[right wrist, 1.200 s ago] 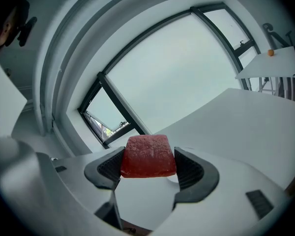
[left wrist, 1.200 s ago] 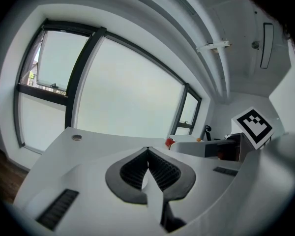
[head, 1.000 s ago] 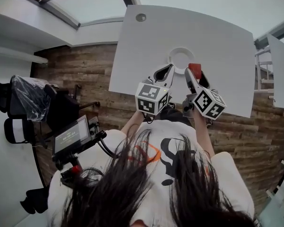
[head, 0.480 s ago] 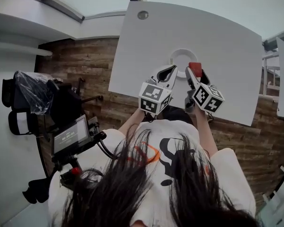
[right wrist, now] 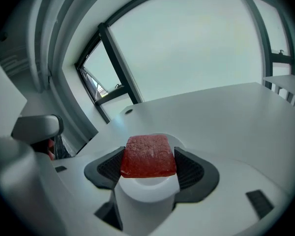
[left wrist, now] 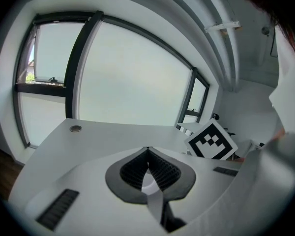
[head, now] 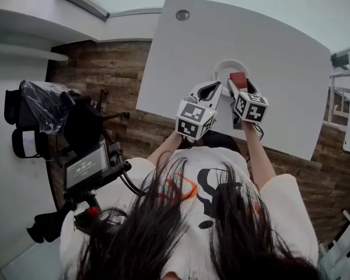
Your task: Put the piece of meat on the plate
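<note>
Left gripper (left wrist: 147, 151) closed, right gripper (right wrist: 148, 166) on meat (right wrist: 147, 154).

Support: white rectangular tabletop (head: 280, 45) | far-left corner: round grey cable grommet (head: 182, 15) | near edge, centre: white round plate (head: 221, 66)

No words or numbers can be read. The cubes (head: 193, 119) on the left gripper (head: 214, 87) and right gripper (head: 239, 83) bear only black-and-white square codes. A screen (head: 86, 167) at eight o'clock shows lines too small to read. The shirt (head: 213, 182) print shows shapes, not letters.
</note>
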